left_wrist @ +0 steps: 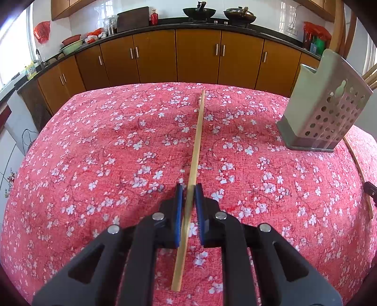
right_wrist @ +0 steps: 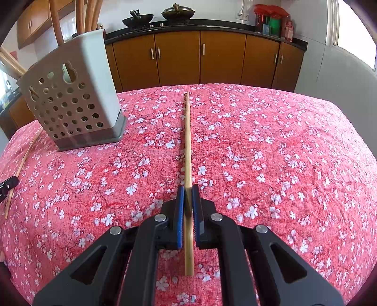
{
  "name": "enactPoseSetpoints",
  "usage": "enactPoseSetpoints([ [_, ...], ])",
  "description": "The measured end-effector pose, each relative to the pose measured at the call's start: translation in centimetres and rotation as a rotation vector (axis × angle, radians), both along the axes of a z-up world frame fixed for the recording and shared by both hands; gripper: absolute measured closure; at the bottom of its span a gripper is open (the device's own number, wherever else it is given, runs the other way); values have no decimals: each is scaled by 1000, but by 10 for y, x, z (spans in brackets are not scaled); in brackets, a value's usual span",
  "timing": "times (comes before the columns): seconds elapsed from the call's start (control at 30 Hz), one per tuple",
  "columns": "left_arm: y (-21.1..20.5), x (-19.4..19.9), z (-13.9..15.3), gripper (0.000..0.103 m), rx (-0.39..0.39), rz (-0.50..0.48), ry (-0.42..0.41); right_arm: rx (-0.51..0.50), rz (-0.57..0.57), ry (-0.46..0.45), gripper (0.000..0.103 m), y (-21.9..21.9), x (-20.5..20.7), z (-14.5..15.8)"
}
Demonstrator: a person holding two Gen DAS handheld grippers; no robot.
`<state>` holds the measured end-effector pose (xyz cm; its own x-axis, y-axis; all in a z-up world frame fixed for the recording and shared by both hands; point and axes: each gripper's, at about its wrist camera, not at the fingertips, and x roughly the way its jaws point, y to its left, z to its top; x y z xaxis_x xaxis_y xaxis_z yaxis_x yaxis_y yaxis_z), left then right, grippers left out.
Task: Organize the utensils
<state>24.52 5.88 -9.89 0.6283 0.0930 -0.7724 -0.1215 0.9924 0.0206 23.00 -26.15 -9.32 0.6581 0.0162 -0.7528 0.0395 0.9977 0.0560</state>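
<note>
My left gripper (left_wrist: 187, 188) is shut on a bamboo chopstick (left_wrist: 197, 138) that points forward over the red floral tablecloth (left_wrist: 106, 153). My right gripper (right_wrist: 188, 188) is shut on another bamboo chopstick (right_wrist: 187, 136), also pointing forward. A grey perforated utensil holder (left_wrist: 327, 106) stands at the right of the left wrist view and at the left of the right wrist view (right_wrist: 73, 101); wooden handles (right_wrist: 70, 21) stick up out of it. The other hand's chopstick shows at each view's edge (left_wrist: 360, 174) (right_wrist: 22, 162).
The table ends ahead, with brown kitchen cabinets (left_wrist: 198, 56) and a dark counter with two woks (left_wrist: 199, 11) beyond. Bowls and red bags sit on the counter at the left (left_wrist: 73, 43).
</note>
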Motion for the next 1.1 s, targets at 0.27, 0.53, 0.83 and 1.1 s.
enactPoseSetpoints([
  [0.27, 1, 0, -1, 89, -8, 1, -1, -3, -1, -1, 95, 2, 3, 0],
  [0.53, 2, 1, -1, 89, -12, 1, 0, -13, 0, -2, 95, 2, -2, 0],
  [0.83, 1, 0, 0, 89, -14, 2, 0, -21, 2, -2, 95, 2, -1, 0],
  [1.1, 3, 2, -1, 89, -21, -1, -1, -23, 2, -2, 95, 2, -1, 0],
])
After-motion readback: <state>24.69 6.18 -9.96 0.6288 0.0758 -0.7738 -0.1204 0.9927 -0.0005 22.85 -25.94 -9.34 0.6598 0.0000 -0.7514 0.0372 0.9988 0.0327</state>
